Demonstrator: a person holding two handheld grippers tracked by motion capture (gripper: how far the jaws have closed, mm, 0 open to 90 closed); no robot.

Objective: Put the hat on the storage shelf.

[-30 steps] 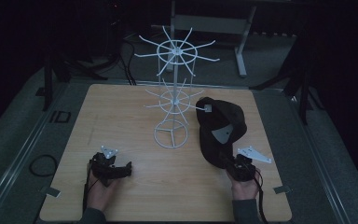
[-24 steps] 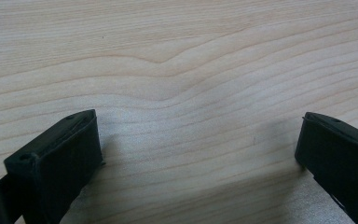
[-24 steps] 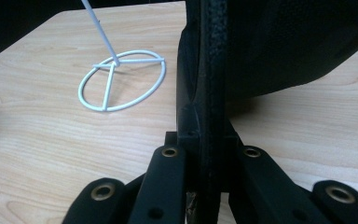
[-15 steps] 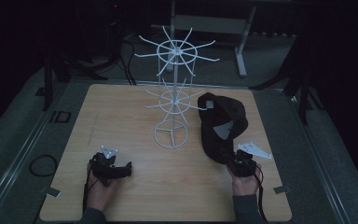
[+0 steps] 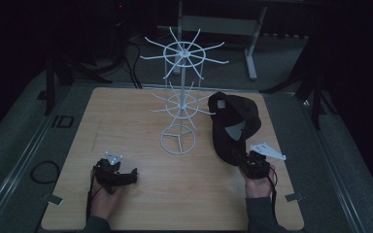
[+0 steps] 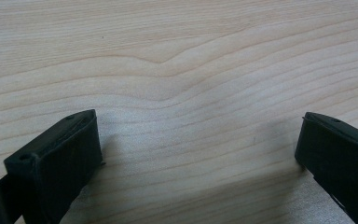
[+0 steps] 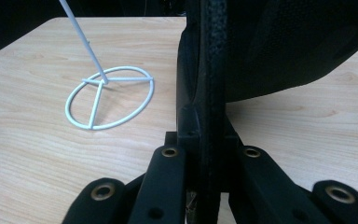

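A dark cap (image 5: 233,124) hangs to the right of a white wire hook rack (image 5: 182,97), above the wooden table. My right gripper (image 5: 250,164) is shut on the cap's near edge. In the right gripper view the cap's thick rim (image 7: 212,70) stands upright, pinched between the jaws of the right gripper (image 7: 209,140), and the cap's body (image 7: 284,46) bulges to the right. The rack's ring base (image 7: 109,98) lies to the left of it. My left gripper (image 5: 128,175) rests low at the front left; its jaws stand wide apart over bare wood, the left gripper (image 6: 198,140) holding nothing.
The table (image 5: 126,116) is light wood with a dark floor around it. The rack's thin arms (image 5: 213,60) spread out at two levels near the cap. A metal frame (image 5: 252,43) stands behind the table. A cable loop (image 5: 43,171) lies off the left edge.
The right gripper has carried the cap a little farther from the person and slightly higher. The left gripper has stayed where it was.
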